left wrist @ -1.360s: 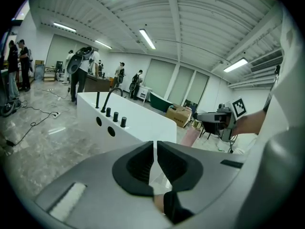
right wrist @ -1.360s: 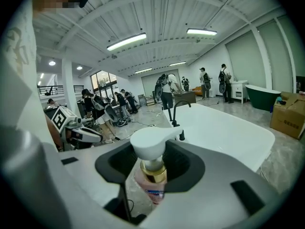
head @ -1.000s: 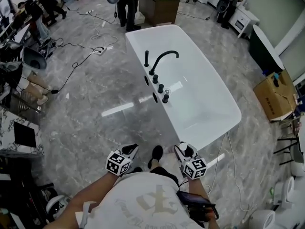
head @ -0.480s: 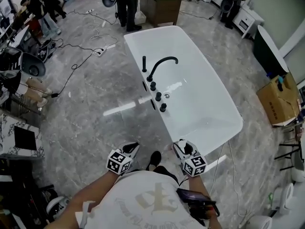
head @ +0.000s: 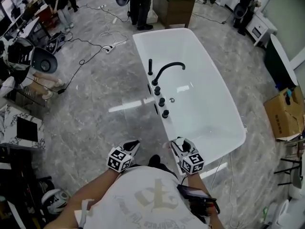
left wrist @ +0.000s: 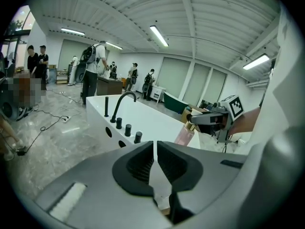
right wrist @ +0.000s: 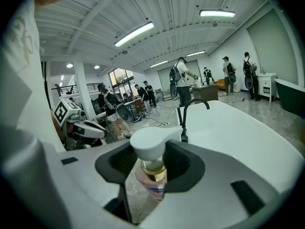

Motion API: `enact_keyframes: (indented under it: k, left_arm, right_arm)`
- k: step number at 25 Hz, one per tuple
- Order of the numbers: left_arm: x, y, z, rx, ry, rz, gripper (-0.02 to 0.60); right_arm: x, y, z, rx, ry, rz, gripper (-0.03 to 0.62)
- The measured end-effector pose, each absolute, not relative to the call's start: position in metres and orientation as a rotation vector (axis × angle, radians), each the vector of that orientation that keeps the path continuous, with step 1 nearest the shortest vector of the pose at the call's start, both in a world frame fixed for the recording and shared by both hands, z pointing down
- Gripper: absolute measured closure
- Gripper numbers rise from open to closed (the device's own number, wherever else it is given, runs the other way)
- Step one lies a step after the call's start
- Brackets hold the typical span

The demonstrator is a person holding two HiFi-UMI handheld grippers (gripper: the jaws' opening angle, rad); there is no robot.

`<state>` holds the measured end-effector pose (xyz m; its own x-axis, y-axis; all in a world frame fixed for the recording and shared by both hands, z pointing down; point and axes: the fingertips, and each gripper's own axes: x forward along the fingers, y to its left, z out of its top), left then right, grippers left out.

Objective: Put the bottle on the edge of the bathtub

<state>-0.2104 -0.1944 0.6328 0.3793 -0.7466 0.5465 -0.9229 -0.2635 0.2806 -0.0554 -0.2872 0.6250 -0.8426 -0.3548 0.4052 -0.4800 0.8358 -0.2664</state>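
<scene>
The right gripper [right wrist: 150, 165] has its jaws partway apart and closed on the bottle [right wrist: 151, 181], one pad on each side of the gold collar just under the white pump head [right wrist: 149, 144]. The pink body hangs below the jaws, clear of the floor. In the left gripper view the bottle shows at 2 o'clock, tilted, in the right gripper beside the tub's near end. The left gripper [left wrist: 156, 163] has its jaws all but together, only a thin slit between the pads and nothing in it. In the head view both grippers sit at 6 o'clock, close to the person's body. The white tub [head: 209, 75] stretches away toward 12, and its black faucet [head: 167, 69] and knobs line the left rim.
</scene>
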Motion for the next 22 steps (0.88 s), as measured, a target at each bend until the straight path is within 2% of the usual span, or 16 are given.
enact_keyframes:
  k: [12,22]
  left_arm:
    - [-0.196,-0.238,0.631,2.014,-1.514,0.409,0.557]
    - [-0.201,-0.249,0.631,1.992,-1.521,0.432,0.557]
  right_arm:
    - [-0.061,-0.333,0.639,0.466,-2.668,0.515,0.439]
    - [-0.059,-0.357,0.654,0.507,-2.637,0.533,0.437]
